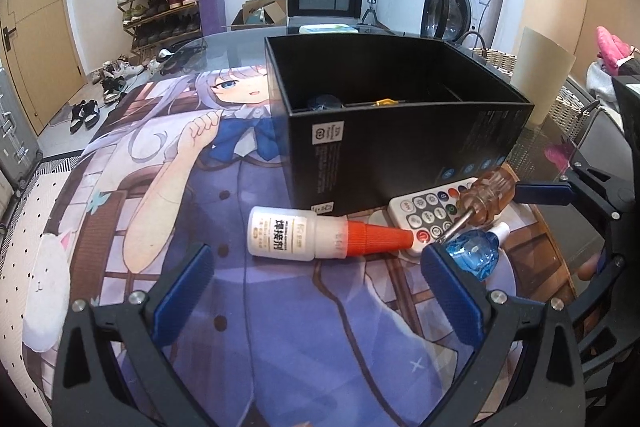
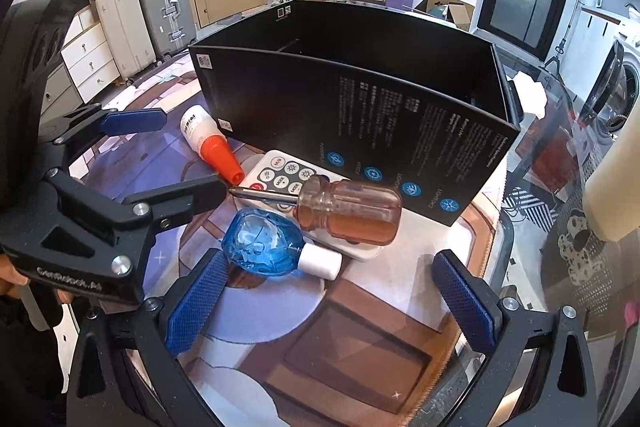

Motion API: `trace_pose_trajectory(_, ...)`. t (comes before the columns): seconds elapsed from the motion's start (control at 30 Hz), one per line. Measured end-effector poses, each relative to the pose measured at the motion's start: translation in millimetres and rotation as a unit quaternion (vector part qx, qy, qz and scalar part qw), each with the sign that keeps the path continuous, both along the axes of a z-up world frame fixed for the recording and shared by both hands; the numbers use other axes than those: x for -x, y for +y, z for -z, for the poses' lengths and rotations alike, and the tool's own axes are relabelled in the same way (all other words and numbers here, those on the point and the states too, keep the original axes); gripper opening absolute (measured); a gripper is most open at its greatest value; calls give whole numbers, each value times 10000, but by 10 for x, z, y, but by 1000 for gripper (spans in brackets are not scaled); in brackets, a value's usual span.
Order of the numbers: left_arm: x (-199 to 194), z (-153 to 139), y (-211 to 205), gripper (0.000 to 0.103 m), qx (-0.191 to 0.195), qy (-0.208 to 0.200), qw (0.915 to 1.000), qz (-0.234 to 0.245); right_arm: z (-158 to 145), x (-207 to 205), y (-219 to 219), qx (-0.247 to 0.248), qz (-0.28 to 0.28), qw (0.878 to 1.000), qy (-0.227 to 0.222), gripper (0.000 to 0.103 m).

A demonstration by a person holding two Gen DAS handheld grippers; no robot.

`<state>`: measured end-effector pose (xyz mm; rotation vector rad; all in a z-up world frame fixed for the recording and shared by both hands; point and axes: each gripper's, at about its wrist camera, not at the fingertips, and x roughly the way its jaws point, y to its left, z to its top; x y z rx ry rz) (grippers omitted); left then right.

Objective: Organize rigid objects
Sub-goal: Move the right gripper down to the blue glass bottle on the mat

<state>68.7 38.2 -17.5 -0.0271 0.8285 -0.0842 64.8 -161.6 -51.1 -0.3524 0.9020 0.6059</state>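
Observation:
A black open box (image 1: 400, 147) stands on the anime-print mat, with some small items inside. In front of it lie a white bottle with an orange cap (image 1: 320, 239), a white remote (image 1: 432, 215), a stubby amber-handled screwdriver (image 1: 480, 199) resting on the remote, and a small blue bottle with a white cap (image 1: 478, 255). My left gripper (image 1: 316, 267) is open and empty, just short of the white bottle. In the right wrist view my right gripper (image 2: 328, 279) is open and empty, near the blue bottle (image 2: 268, 247), the screwdriver (image 2: 352, 211), the remote (image 2: 280, 175) and the box (image 2: 360, 107).
The glass table's round edge (image 2: 520, 187) runs close on the right, with a cream cylinder (image 1: 540, 75) and wicker baskets beyond it. A shoe rack, suitcases and a washing machine stand around the room.

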Motion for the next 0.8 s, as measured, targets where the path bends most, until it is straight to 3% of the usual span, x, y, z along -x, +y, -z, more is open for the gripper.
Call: trace_pose_trajectory(0.8,-161,88,168,103,158,265,9990,-312,18,69,-37,-63,192,9998,9,103)
